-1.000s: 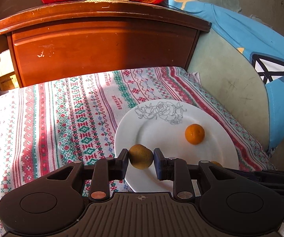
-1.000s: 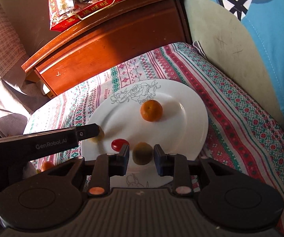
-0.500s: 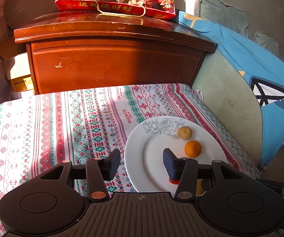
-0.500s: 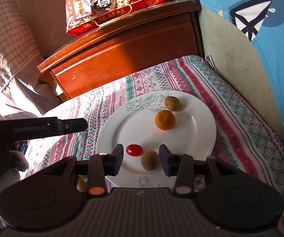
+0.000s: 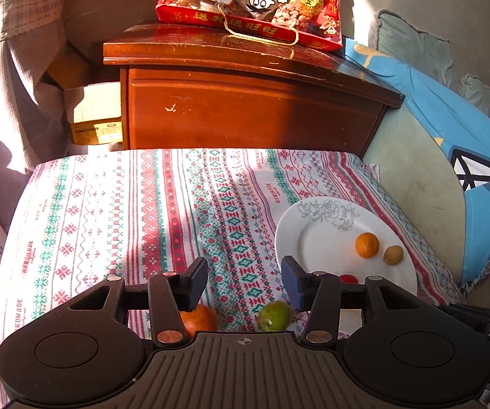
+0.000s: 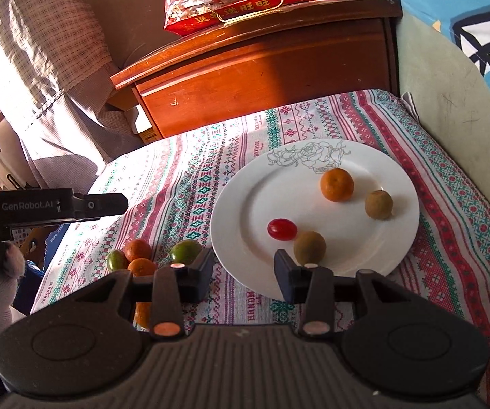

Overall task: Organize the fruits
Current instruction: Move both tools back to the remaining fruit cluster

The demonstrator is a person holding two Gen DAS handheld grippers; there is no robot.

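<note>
A white plate (image 6: 245, 211) with a rose print lies on the patterned cloth. It holds an orange tangerine (image 6: 336, 184), two brown kiwis (image 6: 378, 204) (image 6: 309, 247) and a red cherry tomato (image 6: 281, 229). Left of the plate lie loose tangerines (image 6: 137, 249) and green fruits (image 6: 185, 251). My right gripper (image 6: 245, 274) is open and empty, just before the plate's near rim. My left gripper (image 5: 245, 281) is open and empty above the cloth, left of the plate (image 5: 313, 238), over a tangerine (image 5: 198, 318) and a green fruit (image 5: 275, 315). The left gripper also shows in the right wrist view (image 6: 101, 204).
A wooden nightstand (image 5: 245, 109) stands behind the cloth-covered table, with a red snack bag (image 5: 255, 0) on top. A blue and green cushion (image 5: 449, 156) is at the right. A checked curtain (image 6: 40, 51) hangs at the left.
Both grippers have let go of their kiwis onto the plate, opened wide and pulled back. The left gripper has moved left off the plate to above the loose fruits.
</note>
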